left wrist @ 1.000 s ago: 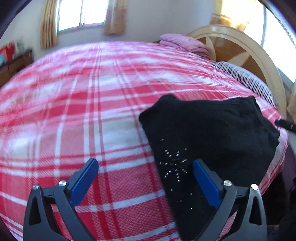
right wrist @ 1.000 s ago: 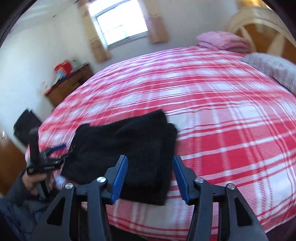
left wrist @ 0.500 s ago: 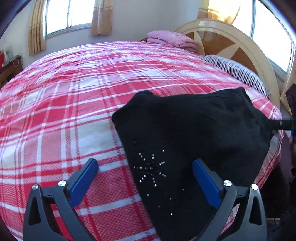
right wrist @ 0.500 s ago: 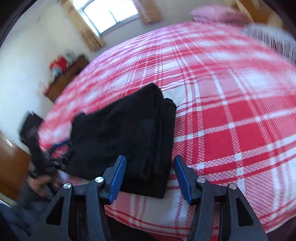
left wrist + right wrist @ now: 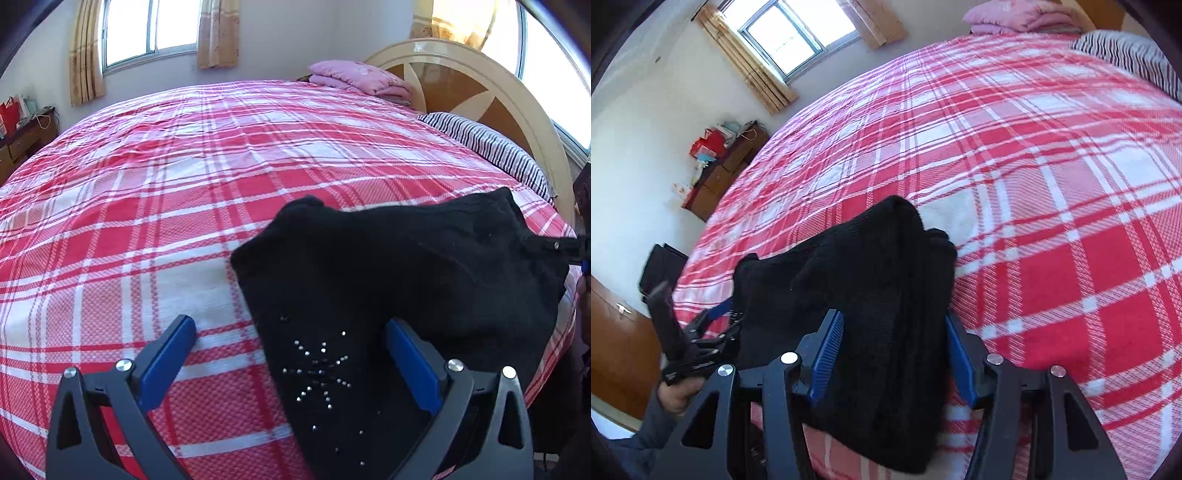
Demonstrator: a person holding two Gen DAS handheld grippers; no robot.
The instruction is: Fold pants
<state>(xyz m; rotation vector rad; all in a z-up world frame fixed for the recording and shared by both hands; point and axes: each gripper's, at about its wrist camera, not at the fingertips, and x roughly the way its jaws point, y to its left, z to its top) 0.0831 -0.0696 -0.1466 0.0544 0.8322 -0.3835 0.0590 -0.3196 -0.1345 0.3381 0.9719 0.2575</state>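
A folded pair of black knit pants [image 5: 399, 280], studded with small rhinestones, lay at the near edge of the bed's red-and-white plaid bedspread [image 5: 184, 184], toward the corner by the cream-and-wood headboard [image 5: 480, 85]. Within the last second both hand-held grippers had closed in on the bundle: the right gripper [image 5: 894, 354], its blue-padded jaws parted wide, now straddled one thick folded end without pinching it, where a moment earlier it hung back from the cloth. The left gripper [image 5: 291, 358], jaws spread wide and holding nothing, had drawn nearer over the studded end. The approach suggested the pants were largely folded, with a further fold or a final tidy likely to follow.
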